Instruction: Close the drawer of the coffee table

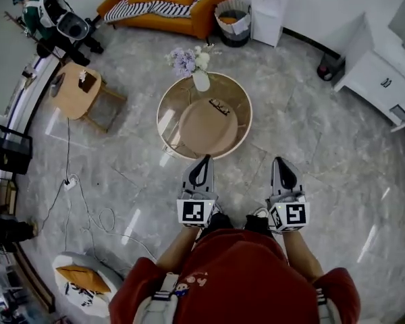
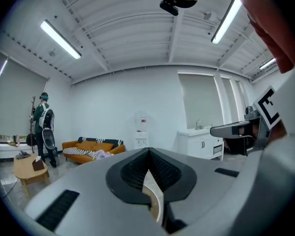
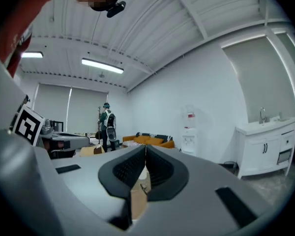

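Note:
The round coffee table (image 1: 167, 102) has a glass top and a tan wooden part (image 1: 208, 128) beneath it. It stands on the marble floor in front of me in the head view. From up here I cannot tell how its drawer stands. A vase of flowers (image 1: 191, 63) sits on its far rim. My left gripper (image 1: 202, 162) and right gripper (image 1: 284, 165) are held side by side at chest height. They point level and are well above and short of the table. In the left gripper view the left gripper (image 2: 148, 154) has its jaws together and empty. The right gripper (image 3: 145, 149) looks the same in its own view.
An orange sofa (image 1: 165, 2), a waste basket (image 1: 233, 20) and a water dispenser (image 1: 270, 5) line the far wall. A small wooden side table (image 1: 77, 90) and a person (image 1: 54, 15) are at the back left. A white cabinet (image 1: 385, 86) stands at the right. A cable (image 1: 88, 208) trails over the floor on the left.

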Available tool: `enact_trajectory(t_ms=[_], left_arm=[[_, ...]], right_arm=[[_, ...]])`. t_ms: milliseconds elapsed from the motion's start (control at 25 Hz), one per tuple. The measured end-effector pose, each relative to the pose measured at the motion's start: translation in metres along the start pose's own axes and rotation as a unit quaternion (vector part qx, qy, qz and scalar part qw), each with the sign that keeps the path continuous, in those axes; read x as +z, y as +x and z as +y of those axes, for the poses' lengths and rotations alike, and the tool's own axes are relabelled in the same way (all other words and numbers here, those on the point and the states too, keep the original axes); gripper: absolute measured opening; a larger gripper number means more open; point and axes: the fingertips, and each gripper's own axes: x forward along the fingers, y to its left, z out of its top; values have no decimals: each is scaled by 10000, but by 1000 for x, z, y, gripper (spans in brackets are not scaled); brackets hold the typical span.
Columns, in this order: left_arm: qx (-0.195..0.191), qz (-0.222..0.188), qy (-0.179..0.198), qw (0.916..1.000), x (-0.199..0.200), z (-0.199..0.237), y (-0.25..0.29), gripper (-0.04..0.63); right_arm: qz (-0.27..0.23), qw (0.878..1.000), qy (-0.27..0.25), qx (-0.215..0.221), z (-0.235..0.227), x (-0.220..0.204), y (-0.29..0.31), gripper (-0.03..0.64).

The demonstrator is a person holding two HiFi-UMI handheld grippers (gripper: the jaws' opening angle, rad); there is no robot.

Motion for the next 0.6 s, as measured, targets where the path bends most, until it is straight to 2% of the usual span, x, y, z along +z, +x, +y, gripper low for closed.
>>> enact_trajectory(t_ms=[240,360,480,600], left_arm=[[266,-461,265,9982,57,16,1,12],[318,-550,288,9976,66,19,6,12],[284,-307,283,9987,69,19,8,12],[286,-360,364,9983,75,18,11,12]], right_arm=[[-731,9960,-509,-43,-8,77,3,23],[-877,9950,-459,-158,-19,85,7,23],[-864,9953,-360,-255,-27,85,10,22],[-863,9948,-459,-275,-30,86,12,21]])
